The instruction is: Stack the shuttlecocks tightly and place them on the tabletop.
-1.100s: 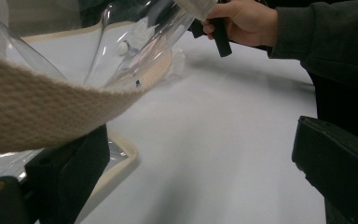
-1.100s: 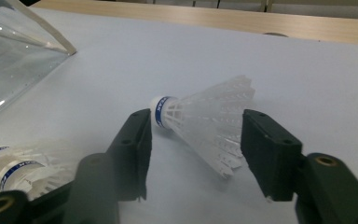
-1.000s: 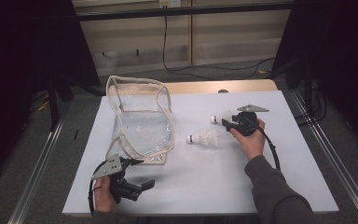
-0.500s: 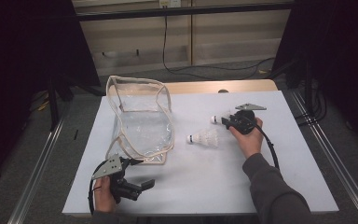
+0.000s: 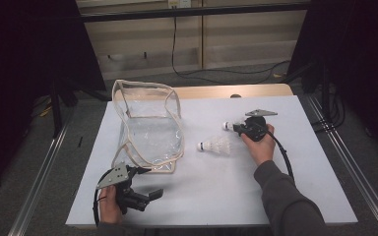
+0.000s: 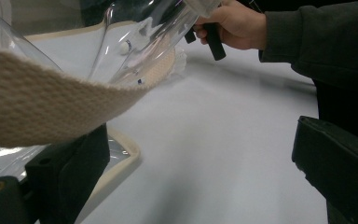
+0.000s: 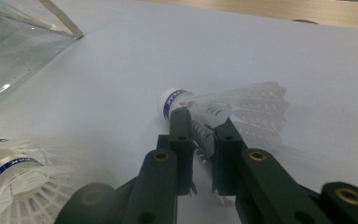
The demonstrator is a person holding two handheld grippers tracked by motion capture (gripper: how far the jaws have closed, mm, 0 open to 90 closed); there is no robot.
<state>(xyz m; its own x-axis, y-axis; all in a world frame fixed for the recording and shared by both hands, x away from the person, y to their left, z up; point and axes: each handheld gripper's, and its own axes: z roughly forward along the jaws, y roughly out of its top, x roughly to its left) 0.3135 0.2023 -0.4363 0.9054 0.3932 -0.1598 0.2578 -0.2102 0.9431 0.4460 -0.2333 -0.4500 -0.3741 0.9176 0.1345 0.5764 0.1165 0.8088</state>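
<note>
Two shuttlecocks: both are lying on the white table [image 5: 295, 196], well apart from the person's left hand and close to the right one.
Held shuttlecock [image 7: 223, 112]: it is lying on its side with its white cork and blue band pointing left in the right gripper view; in the high view its cork [image 5: 225, 126] is poking out beyond the tool, toward the bag.
Right gripper [image 7: 199, 126]: its jaws have just been closing and are now standing narrow, pinching the feather skirt of this shuttlecock just behind the cork; the table is lying right beneath it.
Right hand [image 5: 257, 145]: it is wrapping the gripper's handle, with a dark sleeve [image 5: 285, 201] trailing toward the near edge.
Second shuttlecock [image 5: 215, 145]: it is resting free on the table just beside the right gripper, between it and the bag; in the right gripper view it is showing blurred at the lower left [image 7: 14, 186].
Clear plastic bag [image 5: 150, 128]: it is standing open on the left half of the table, its rim edged with beige webbing [image 6: 42, 107].
Left gripper [image 5: 150, 195]: it is sitting low at the near left, close to the bag's near corner, with jaws standing wide apart and gripping nothing; the webbing is hanging in front of one jaw in the left gripper view.
Left hand [image 5: 109, 207]: it is holding that tool near the table's front edge.
</note>
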